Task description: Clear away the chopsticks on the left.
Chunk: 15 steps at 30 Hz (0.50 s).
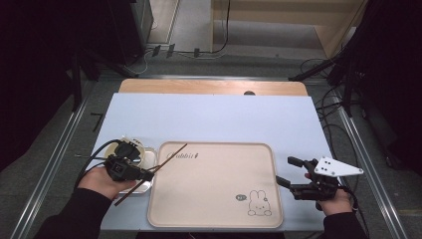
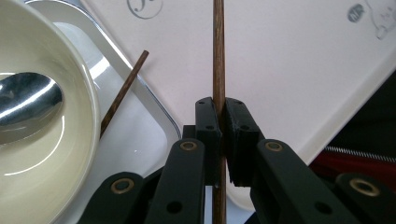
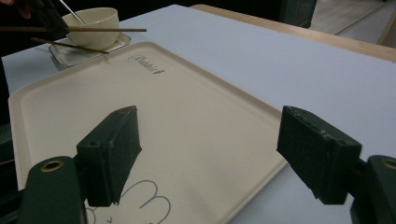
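Left fingers (image 2: 208, 126) are pinching one chopstick (image 2: 218, 60), holding it above the beige tray (image 1: 214, 209); I'm seeing the second chopstick (image 2: 123, 93) lying on the small white tray (image 2: 140, 140) beside the bowl (image 2: 70, 121), which is holding a spoon (image 2: 28, 100); my right gripper (image 1: 293, 174) is hovering agape, gripping nothing, near the beige tray's right edge.
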Motion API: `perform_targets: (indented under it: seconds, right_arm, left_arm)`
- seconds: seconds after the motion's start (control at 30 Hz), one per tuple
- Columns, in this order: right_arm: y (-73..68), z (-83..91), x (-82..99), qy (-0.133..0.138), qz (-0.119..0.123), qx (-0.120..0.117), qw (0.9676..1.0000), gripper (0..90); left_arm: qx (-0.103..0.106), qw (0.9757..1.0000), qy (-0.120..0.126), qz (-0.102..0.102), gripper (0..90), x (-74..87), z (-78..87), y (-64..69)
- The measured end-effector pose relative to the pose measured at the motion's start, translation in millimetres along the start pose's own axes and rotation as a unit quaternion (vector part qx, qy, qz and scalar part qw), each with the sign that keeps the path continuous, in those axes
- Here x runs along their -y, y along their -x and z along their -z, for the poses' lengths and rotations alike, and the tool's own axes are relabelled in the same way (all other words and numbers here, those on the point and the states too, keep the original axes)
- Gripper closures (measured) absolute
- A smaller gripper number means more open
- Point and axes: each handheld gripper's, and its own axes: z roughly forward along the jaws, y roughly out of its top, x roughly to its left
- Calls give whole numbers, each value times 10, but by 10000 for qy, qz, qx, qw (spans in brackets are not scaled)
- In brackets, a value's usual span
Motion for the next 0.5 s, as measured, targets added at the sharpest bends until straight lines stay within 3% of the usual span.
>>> perform_targets:
  seconds: [0.17,0.37,0.5]
  right_arm:
    - [-7,-15,2,-60,26,-20,10000,217]
    - [-2,-8,1,-24,24,-3,10000,217]
    - [-9,-10,1,-30,43,-17,10000,217]
  left_arm:
    - [-155,9997,102,174,863,-72,-86,84]
    - [28,9989,342,305,862,-145,-208,160]
    - [74,9989,345,311,862,-170,-341,196]
